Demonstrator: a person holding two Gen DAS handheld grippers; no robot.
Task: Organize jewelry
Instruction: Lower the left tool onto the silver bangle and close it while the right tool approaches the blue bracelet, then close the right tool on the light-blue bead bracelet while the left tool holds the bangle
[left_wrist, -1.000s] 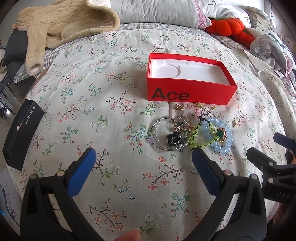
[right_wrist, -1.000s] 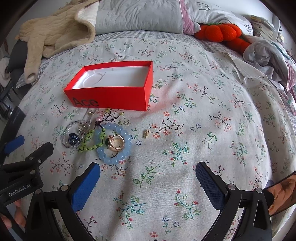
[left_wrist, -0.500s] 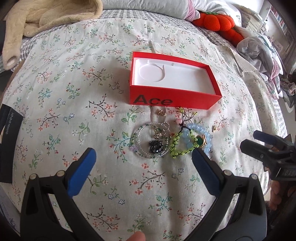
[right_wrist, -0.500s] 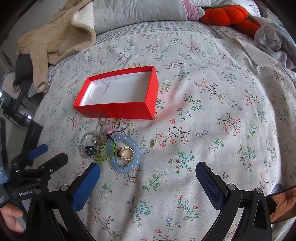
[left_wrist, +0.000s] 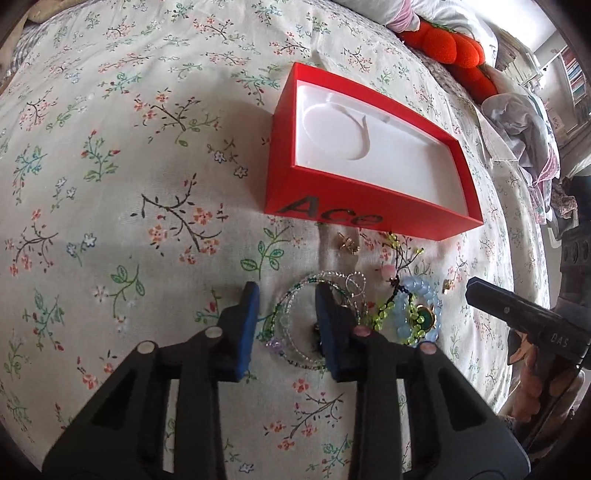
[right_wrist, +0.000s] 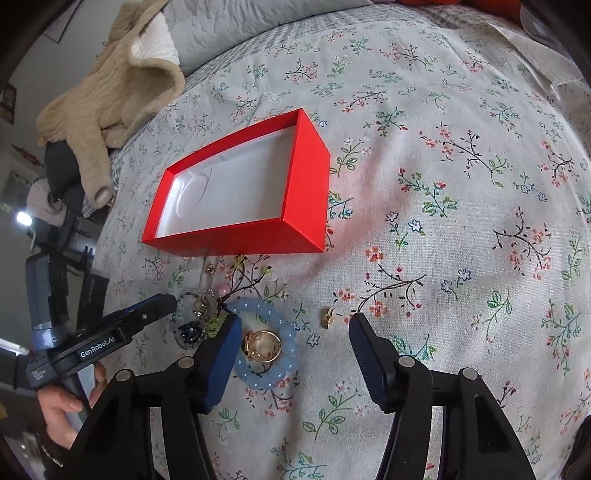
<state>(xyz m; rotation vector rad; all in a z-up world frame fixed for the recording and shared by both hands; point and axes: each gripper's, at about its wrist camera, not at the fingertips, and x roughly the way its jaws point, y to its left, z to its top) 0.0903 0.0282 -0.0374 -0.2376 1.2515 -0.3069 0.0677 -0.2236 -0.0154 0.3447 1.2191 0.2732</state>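
- Just in front of the red box (left_wrist: 369, 218), on the flowered bed cover (left_wrist: 129, 184), the jewelry lies in a tight cluster: a clear beaded bracelet (left_wrist: 295, 314), a green bead strand (left_wrist: 384, 314), a pale blue bead bracelet (right_wrist: 266, 343) ringing a gold ring (right_wrist: 263, 345), and small gold pieces (right_wrist: 327, 317) apart.
- The left gripper (left_wrist: 286, 314) straddles the clear bracelet's left arc, jaws closing and not yet pressing; they could pinch the cover, or drag the tangled dark charm (right_wrist: 190, 332) and green strand along.
- The right gripper (right_wrist: 291, 349) is closing around the blue bracelet, jaws apart; its left pad touches or overlaps the beads, so it may shove the bracelet and spill the ring.
- Both grippers work close together, so a collision seems possible.
- The box stands empty.
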